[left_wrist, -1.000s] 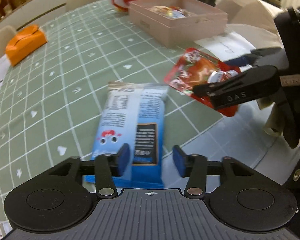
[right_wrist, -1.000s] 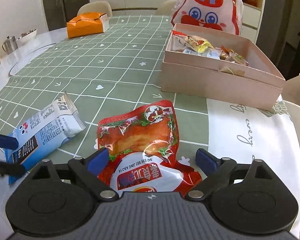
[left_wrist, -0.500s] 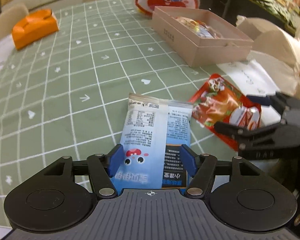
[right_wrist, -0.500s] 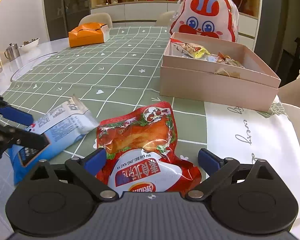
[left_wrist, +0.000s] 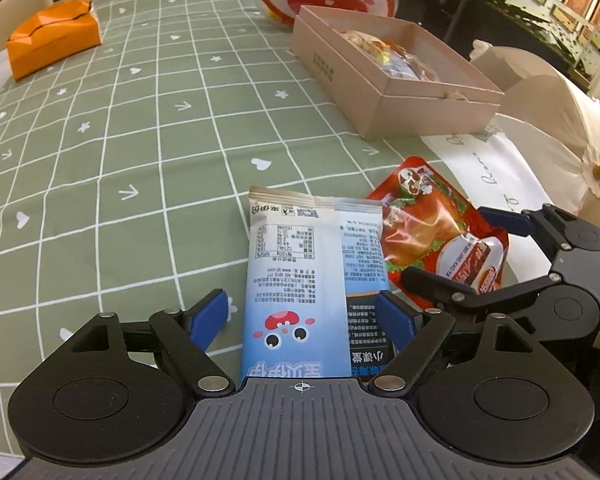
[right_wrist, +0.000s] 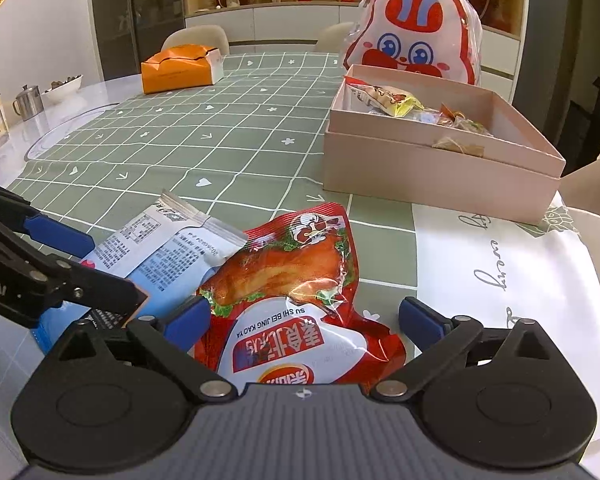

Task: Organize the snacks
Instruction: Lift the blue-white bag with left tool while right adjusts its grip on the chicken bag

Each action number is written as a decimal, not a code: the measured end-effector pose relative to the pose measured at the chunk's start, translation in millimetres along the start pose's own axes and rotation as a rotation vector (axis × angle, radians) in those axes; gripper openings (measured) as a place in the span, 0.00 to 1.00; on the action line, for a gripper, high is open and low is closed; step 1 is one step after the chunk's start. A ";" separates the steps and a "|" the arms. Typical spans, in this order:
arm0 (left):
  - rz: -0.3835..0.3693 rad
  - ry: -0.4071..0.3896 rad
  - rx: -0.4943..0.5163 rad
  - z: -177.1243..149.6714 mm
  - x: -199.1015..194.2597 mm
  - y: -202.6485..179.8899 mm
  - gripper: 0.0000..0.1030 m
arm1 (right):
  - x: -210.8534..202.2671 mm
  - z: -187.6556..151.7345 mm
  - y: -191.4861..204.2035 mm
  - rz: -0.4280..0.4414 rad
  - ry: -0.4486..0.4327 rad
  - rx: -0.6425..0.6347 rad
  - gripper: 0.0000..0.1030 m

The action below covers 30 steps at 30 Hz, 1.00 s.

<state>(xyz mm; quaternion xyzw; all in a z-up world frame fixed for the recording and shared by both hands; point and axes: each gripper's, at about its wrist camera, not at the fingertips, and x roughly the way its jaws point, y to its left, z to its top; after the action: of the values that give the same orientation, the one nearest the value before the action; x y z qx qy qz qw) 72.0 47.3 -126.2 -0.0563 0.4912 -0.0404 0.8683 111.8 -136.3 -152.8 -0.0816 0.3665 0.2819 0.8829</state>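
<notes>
A blue and white snack packet (left_wrist: 296, 280) lies flat on the green checked tablecloth (left_wrist: 140, 160), between the fingers of my left gripper (left_wrist: 300, 316). Its jaws are opening and the left pad stands clear of the packet. To its right, a red packet with roast meat on it (right_wrist: 296, 280) lies between the fingers of my right gripper (right_wrist: 304, 316). These jaws are opening too, with a gap at the right pad. The blue packet (right_wrist: 172, 244) overlaps the red packet (left_wrist: 424, 224) at one corner. Each view also shows the other gripper: the right gripper (left_wrist: 460, 248) and the left gripper (right_wrist: 88, 260).
A pink open box (right_wrist: 420, 172) holding several snacks stands behind the packets, with a rabbit-faced bag (right_wrist: 416, 32) behind it. An orange box (right_wrist: 180, 70) sits at the far left. A white lettered cloth (right_wrist: 480, 264) covers the right side. A cream chair (left_wrist: 548, 120) stands past the table's edge.
My left gripper rolled, shifted over the blue packet, and its jaws spread wide. The blue packet moved against the red one. My right gripper's jaws widened slightly.
</notes>
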 end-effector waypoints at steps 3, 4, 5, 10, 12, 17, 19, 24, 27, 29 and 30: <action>0.006 -0.001 -0.002 1.2 1.4 -1.9 0.84 | -0.1 -0.1 0.0 0.000 0.000 0.000 0.98; 0.008 -0.002 -0.003 1.1 1.5 -2.3 0.85 | -0.1 -0.1 0.0 0.000 0.000 0.000 0.98; 0.009 -0.003 -0.003 1.1 1.8 -2.7 0.85 | -0.2 -0.2 0.1 0.000 0.000 0.000 0.98; 0.017 -0.006 -0.011 1.2 2.1 -3.9 0.86 | -0.4 -0.1 0.3 -0.001 0.000 0.000 0.98; 0.020 -0.005 -0.013 1.5 2.2 -4.4 0.86 | -0.4 0.0 0.6 -0.001 -0.001 0.000 0.98; 0.019 -0.008 -0.013 1.5 1.7 -4.3 0.85 | -0.8 0.1 0.8 -0.001 -0.001 0.001 0.99; 0.019 -0.019 -0.029 0.0 0.2 -2.9 0.81 | -0.8 0.3 1.0 -0.001 -0.001 0.001 0.99; 0.010 -0.052 -0.089 -6.1 -5.6 2.8 0.59 | -0.9 0.9 1.0 0.001 0.004 -0.004 0.99; -0.010 -0.066 -0.111 -9.1 -8.8 8.8 0.54 | -1.0 4.9 0.4 0.033 0.049 -0.034 1.00; -0.012 -0.067 -0.121 -10.3 -10.5 10.0 0.53 | -0.7 11.6 -0.1 0.071 0.109 -0.078 0.99; -0.009 -0.070 -0.123 -10.9 -11.4 9.4 0.52 | -0.1 16.3 -1.1 0.086 0.148 -0.093 0.92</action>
<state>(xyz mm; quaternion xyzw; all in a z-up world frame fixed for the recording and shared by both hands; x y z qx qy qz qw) 56.9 57.4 -123.4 -0.1129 0.4620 -0.0122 0.8796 122.1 -131.5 -141.1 -0.1271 0.4204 0.3296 0.8358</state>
